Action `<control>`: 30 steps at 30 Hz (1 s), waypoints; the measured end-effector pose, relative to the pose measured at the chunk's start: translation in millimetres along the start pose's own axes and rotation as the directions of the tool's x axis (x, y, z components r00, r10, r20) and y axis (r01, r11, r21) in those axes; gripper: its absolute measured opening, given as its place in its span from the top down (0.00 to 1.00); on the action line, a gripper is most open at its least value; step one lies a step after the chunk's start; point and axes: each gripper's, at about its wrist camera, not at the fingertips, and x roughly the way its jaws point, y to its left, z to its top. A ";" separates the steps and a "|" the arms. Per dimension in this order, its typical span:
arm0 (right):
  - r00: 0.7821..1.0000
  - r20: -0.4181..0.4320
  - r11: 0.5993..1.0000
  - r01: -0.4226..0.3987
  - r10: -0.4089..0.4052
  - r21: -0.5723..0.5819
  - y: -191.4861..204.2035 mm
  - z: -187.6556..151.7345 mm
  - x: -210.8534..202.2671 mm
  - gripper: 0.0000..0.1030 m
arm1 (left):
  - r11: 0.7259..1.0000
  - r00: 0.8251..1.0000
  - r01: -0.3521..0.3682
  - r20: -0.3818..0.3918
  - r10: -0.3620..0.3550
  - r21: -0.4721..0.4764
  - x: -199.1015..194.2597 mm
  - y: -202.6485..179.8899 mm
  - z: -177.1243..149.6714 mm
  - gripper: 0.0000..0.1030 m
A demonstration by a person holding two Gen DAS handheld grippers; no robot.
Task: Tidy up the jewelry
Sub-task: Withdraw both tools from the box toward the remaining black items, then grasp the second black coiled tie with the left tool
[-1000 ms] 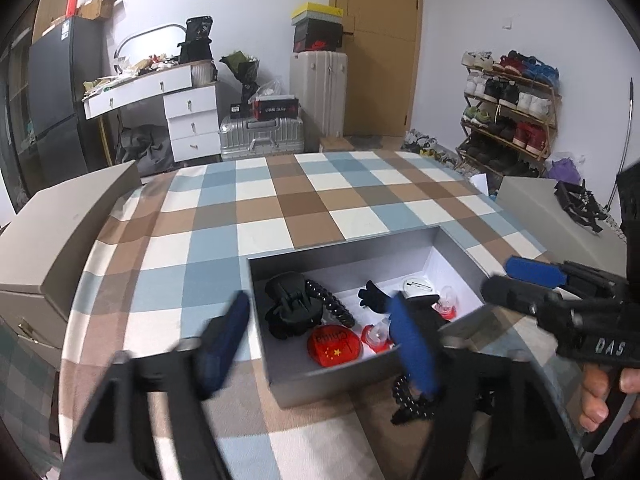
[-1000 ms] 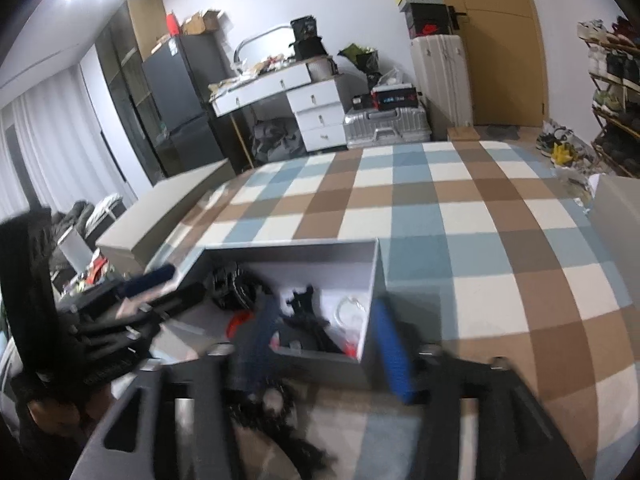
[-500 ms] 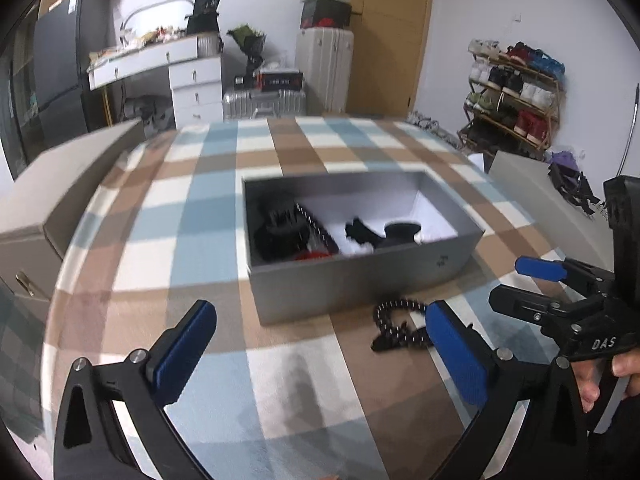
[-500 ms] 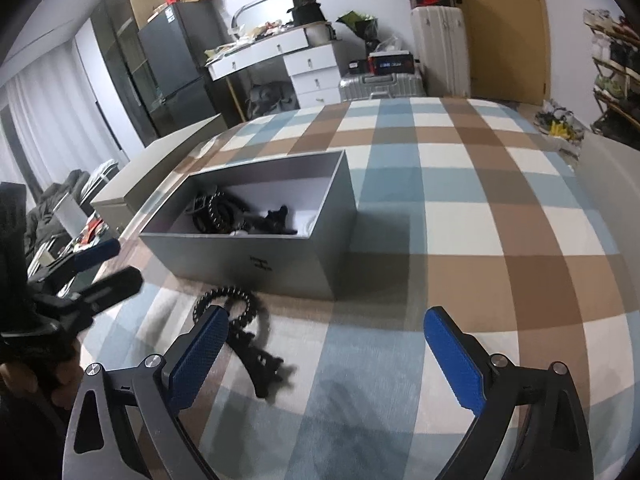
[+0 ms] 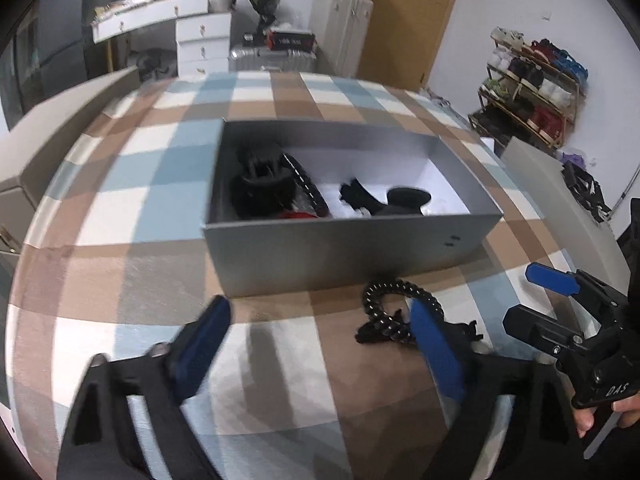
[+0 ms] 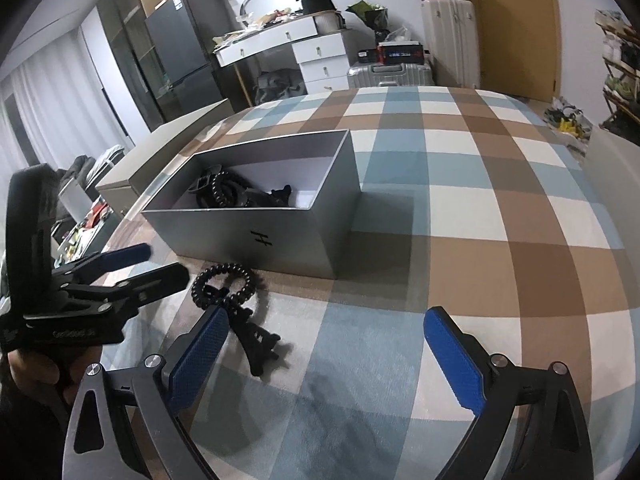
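An open grey box (image 5: 340, 252) (image 6: 256, 236) stands on the checked tablecloth. It holds a black hair claw (image 5: 260, 184), a red piece (image 5: 300, 213) and other black pieces (image 5: 400, 200). In front of it lies a black bead bracelet (image 5: 392, 304) (image 6: 224, 280) with a black tower-shaped piece (image 6: 256, 344) attached. My left gripper (image 5: 320, 332) (image 6: 160, 264) hovers low before the box, jaws closing on nothing, and the bracelet lies just off its right finger. My right gripper (image 6: 324, 356) (image 5: 532, 304) stands open and empty, with the bracelet beside its left finger.
A grey box lid (image 5: 60, 136) (image 6: 168, 152) sits off the table's left edge, and another grey surface (image 5: 560, 200) off the right. A person's hand (image 5: 600, 416) holds the right gripper's handle. Bare checked cloth (image 6: 480, 200) stretches to the right of the box.
Both grippers sank toward the table and spread their jaws wide; the left has since narrowed. The black bracelet, first close between the fingers, now lies on the cloth before the box.
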 end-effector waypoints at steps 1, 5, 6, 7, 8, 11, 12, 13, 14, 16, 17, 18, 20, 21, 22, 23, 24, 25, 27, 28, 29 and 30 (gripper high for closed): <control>1.000 0.000 1.000 0.000 0.000 -0.003 0.6 -0.1 0.3 0.04 | 1.000 1.000 0.013 -0.014 -0.013 -0.001 2.8 -0.7 0.2 0.38; 1.000 0.001 1.000 -0.002 0.002 -0.009 3.2 -0.4 -0.3 0.04 | 0.997 0.996 0.072 -0.055 -0.072 -0.002 8.8 -6.5 0.7 0.59; 1.000 0.002 1.000 -0.003 0.003 -0.009 3.9 -0.3 -0.7 0.04 | 0.997 0.995 0.077 -0.060 -0.077 0.004 9.2 -8.6 0.2 0.66; 1.000 0.003 1.000 -0.006 0.006 -0.010 4.5 0.1 -0.4 0.04 | 0.996 0.995 0.086 -0.058 -0.085 0.012 8.7 -10.7 -0.3 0.74; 1.000 0.004 1.000 -0.014 0.014 -0.012 5.3 -0.1 -0.2 0.04 | 0.994 0.992 0.111 -0.057 -0.110 0.012 7.8 -12.0 -0.9 0.81; 1.000 -0.005 1.000 -0.021 0.021 -0.017 8.2 -1.2 2.3 0.04 | 0.992 0.991 0.125 -0.041 -0.124 0.022 4.2 -16.2 -1.8 0.95; 1.000 -0.009 1.000 -0.022 0.022 -0.020 9.0 -1.5 3.4 0.04 | 0.992 0.992 0.121 -0.033 -0.120 0.028 2.8 -16.9 -2.3 0.95; 1.000 -0.011 0.999 -0.024 0.024 -0.022 9.7 -1.9 4.1 0.04 | 0.992 0.992 0.123 -0.028 -0.122 0.025 1.7 -16.3 -2.6 0.95; 1.000 -0.012 0.999 -0.028 0.027 -0.024 10.2 -1.9 4.8 0.04 | 0.992 0.992 0.124 -0.020 -0.123 0.018 -0.6 -14.7 -3.2 0.95; 0.999 -0.016 0.999 -0.037 0.037 -0.026 11.9 -2.7 6.2 0.04 | 0.992 0.993 0.121 -0.005 -0.121 0.016 -3.6 -12.6 -2.7 0.95; 0.999 -0.020 0.999 -0.039 0.038 -0.030 13.2 -3.1 7.4 0.04 | 0.993 0.993 0.120 0.006 -0.120 0.016 -7.4 -11.1 -3.6 0.95; 0.999 -0.023 0.999 -0.039 0.038 -0.033 14.3 -3.3 8.7 0.04 | 0.993 0.993 0.119 0.017 -0.120 0.016 -10.1 -9.5 -3.2 0.96; 0.999 -0.032 0.999 -0.036 0.035 -0.038 16.9 -3.8 11.2 0.04 | 0.995 0.995 0.092 0.043 -0.093 0.023 -16.0 -7.2 -3.1 0.96; 0.999 -0.037 0.999 -0.038 0.036 -0.039 18.4 -3.9 12.5 0.04 | 0.997 0.996 0.075 0.053 -0.077 0.028 -16.1 -6.2 -1.4 0.96; 0.998 -0.042 0.999 -0.039 0.037 -0.038 19.6 -3.9 14.1 0.04 | 0.998 0.996 0.063 0.066 -0.065 0.030 -19.3 -4.4 -2.0 0.96; 0.998 -0.046 0.999 -0.036 0.034 -0.039 21.0 -4.0 15.4 0.05 | 0.998 0.995 0.062 0.077 -0.063 0.025 -21.5 -1.9 -2.1 0.95; 0.998 -0.049 0.999 -0.030 0.028 -0.044 23.4 -4.3 16.6 0.06 | 0.998 0.994 0.059 0.088 -0.060 0.021 -23.3 0.0 -2.1 0.96; 0.998 -0.052 0.998 -0.024 0.021 -0.053 25.9 -4.8 17.9 0.06 | 0.998 0.994 0.052 0.097 -0.054 0.024 -25.0 1.3 -2.4 0.96; 0.998 -0.061 0.996 0.018 -0.023 -0.087 31.1 -6.0 20.8 0.06 | 0.999 0.992 0.027 0.123 -0.031 0.033 -28.9 3.4 -3.6 0.95; 0.997 -0.062 0.994 0.036 -0.042 -0.101 32.5 -6.6 21.5 0.06 | 0.999 0.990 0.022 0.136 -0.028 0.039 -31.2 4.6 -4.4 0.95; 0.995 -0.065 0.990 0.070 -0.078 -0.126 34.1 -7.6 22.8 0.06 | 0.999 0.989 0.019 0.145 -0.025 0.043 -33.0 5.9 -4.9 0.95; 0.992 -0.066 0.984 0.100 -0.111 -0.145 34.1 -8.3 23.5 0.06 | 0.999 0.988 0.012 0.151 -0.019 0.045 -34.6 7.0 -5.4 0.95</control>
